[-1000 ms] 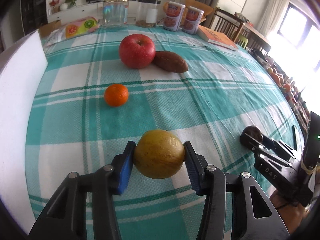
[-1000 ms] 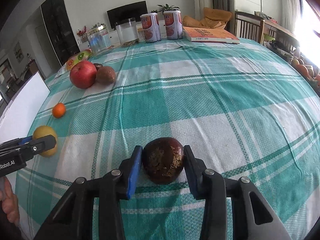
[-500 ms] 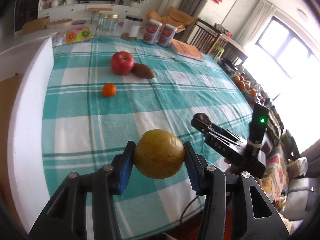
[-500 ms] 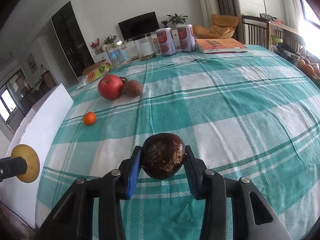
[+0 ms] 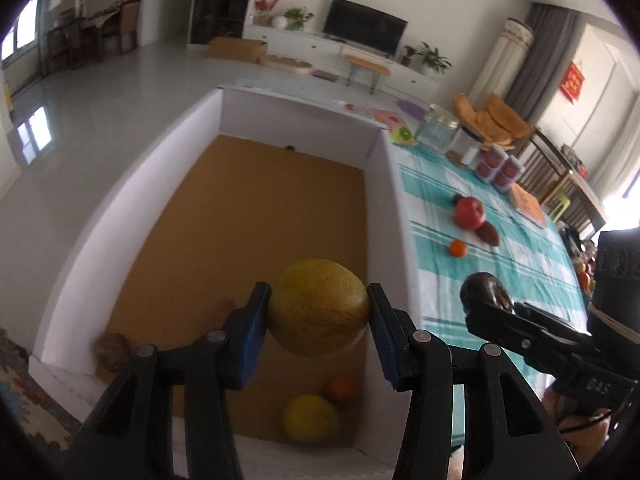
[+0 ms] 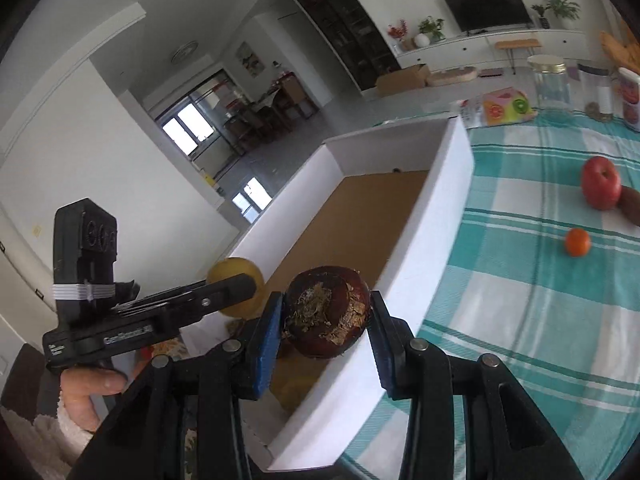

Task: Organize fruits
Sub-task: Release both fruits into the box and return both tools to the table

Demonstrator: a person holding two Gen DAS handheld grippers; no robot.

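Note:
My left gripper (image 5: 319,314) is shut on a yellow pear-like fruit (image 5: 318,307) and hangs above the brown floor of a white-walled box (image 5: 384,200). A yellow fruit (image 5: 311,419), a small orange fruit (image 5: 340,389) and a brown fruit (image 5: 111,350) lie in the box. My right gripper (image 6: 325,322) is shut on a dark brown, flaky round fruit (image 6: 328,312) over the box's near wall (image 6: 424,256). Left on the checked cloth are a red apple (image 6: 600,184), a brown fruit (image 6: 631,206) beside it and a mandarin (image 6: 577,242).
The box stands at the table's left edge, with floor beyond it. At the table's far end are a glass jar (image 6: 553,84), cans (image 5: 498,168), a fruit-print packet (image 6: 506,106) and an orange book (image 5: 528,206). A hand (image 6: 86,394) holds the left gripper.
Both grippers swung left and upward from over the cloth to the box, each carrying its fruit. The table fruits now lie off to the right.

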